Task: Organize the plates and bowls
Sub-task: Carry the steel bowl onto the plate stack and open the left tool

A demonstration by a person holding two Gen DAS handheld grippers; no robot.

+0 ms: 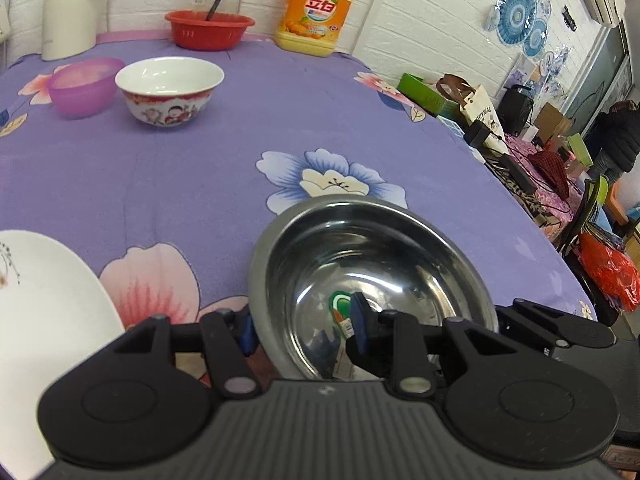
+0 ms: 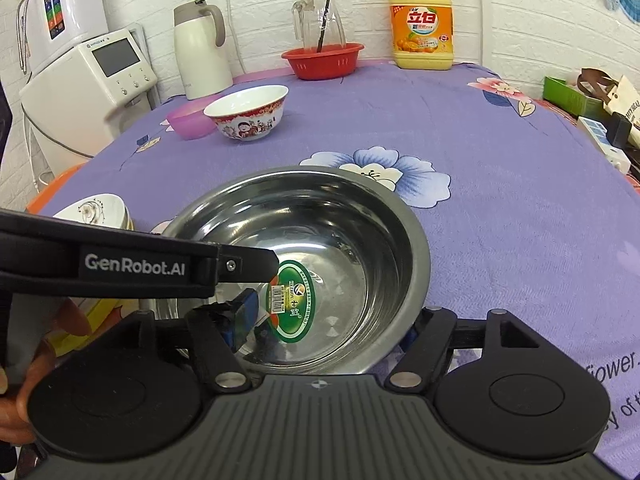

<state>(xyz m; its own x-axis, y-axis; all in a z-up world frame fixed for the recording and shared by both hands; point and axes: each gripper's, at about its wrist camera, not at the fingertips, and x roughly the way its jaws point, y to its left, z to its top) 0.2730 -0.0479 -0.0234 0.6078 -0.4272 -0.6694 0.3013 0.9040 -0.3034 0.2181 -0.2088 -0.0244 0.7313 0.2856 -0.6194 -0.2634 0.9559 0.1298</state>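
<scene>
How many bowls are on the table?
4, perhaps more hidden: steel bowl nearest, white patterned bowl at its left, red-figured bowl farther back, purple bowl beside that.

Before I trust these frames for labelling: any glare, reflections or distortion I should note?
Left wrist view: steel bowl mirrors the gripper and sticker; fisheye bends the wall lines; the white plate is cropped. Right wrist view: highlights streak the steel bowl; the sticker reads sharp; tablecloth evenly lit.

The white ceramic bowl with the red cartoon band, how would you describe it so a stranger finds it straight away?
On the purple flowered tablecloth, look toward the far left, in front of the white thermos jug. The white ceramic bowl with the red cartoon band stands beside a translucent purple plastic bowl; only it carries painted figures.
</scene>
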